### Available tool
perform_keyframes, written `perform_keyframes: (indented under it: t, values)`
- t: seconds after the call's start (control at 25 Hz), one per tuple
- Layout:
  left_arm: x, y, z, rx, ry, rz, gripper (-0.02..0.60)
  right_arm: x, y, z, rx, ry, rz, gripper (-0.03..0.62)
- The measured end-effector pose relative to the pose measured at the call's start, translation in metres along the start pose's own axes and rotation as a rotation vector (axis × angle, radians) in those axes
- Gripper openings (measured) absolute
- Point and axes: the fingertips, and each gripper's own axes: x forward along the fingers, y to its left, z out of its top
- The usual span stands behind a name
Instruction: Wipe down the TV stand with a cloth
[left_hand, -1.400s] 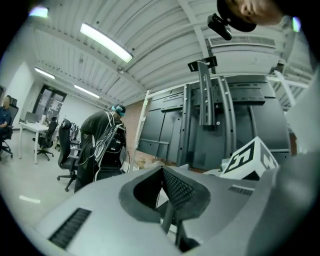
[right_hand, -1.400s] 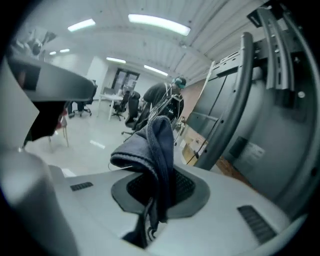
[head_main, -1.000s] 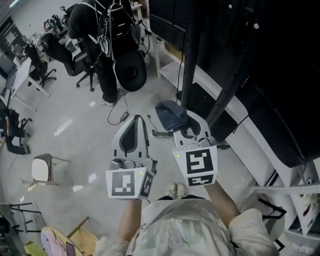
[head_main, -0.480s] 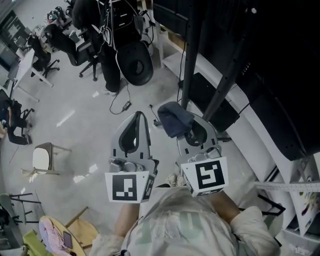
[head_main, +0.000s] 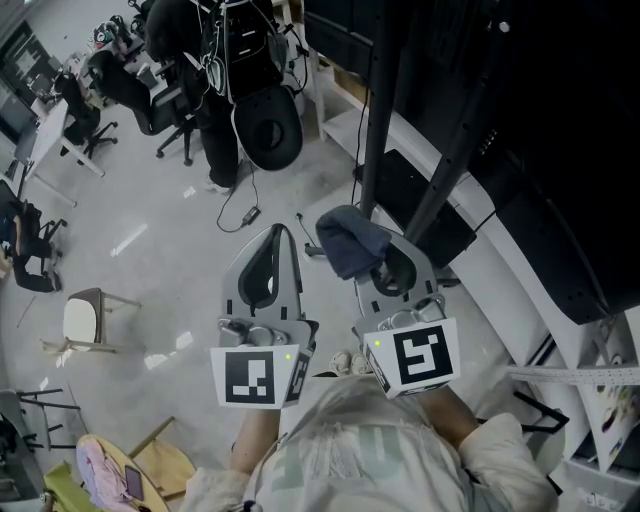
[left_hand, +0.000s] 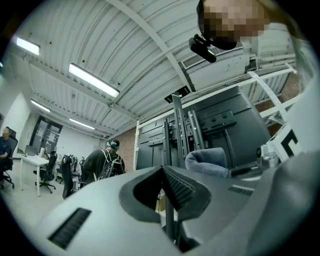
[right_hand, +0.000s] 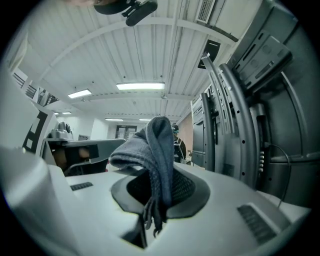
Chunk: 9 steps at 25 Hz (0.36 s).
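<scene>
In the head view my right gripper (head_main: 366, 243) points up and away, shut on a grey-blue cloth (head_main: 348, 238) that drapes over its tips. The right gripper view shows the cloth (right_hand: 152, 142) pinched between the closed jaws of the gripper (right_hand: 154, 186), its frayed end hanging down. My left gripper (head_main: 277, 234) is beside it, shut and holding nothing; its jaws (left_hand: 163, 171) meet with no gap. The TV stand's white base (head_main: 505, 262) runs along the right, with black posts (head_main: 372, 110) rising under a large dark screen. Both grippers are in the air, short of the stand.
A black box (head_main: 422, 207) sits on the stand's base. A person in black (head_main: 215, 100) stands by office chairs (head_main: 95, 90) at the back left. A cable (head_main: 240, 212) lies on the pale floor, and a small stool (head_main: 82, 322) is at the left.
The right gripper with the cloth has drawn slightly back toward me and the view has shifted a little. The left gripper has hardly moved.
</scene>
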Motion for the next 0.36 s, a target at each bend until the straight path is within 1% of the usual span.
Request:
perform_keyframes:
  t: [0.36]
  values:
    - [0.0048, -0.0078, -0.0053, -0.005, 0.012, -0.017, 0.015, -0.0033, -0.0052, -0.0082, 0.009, 0.018, -0.008, 0.057]
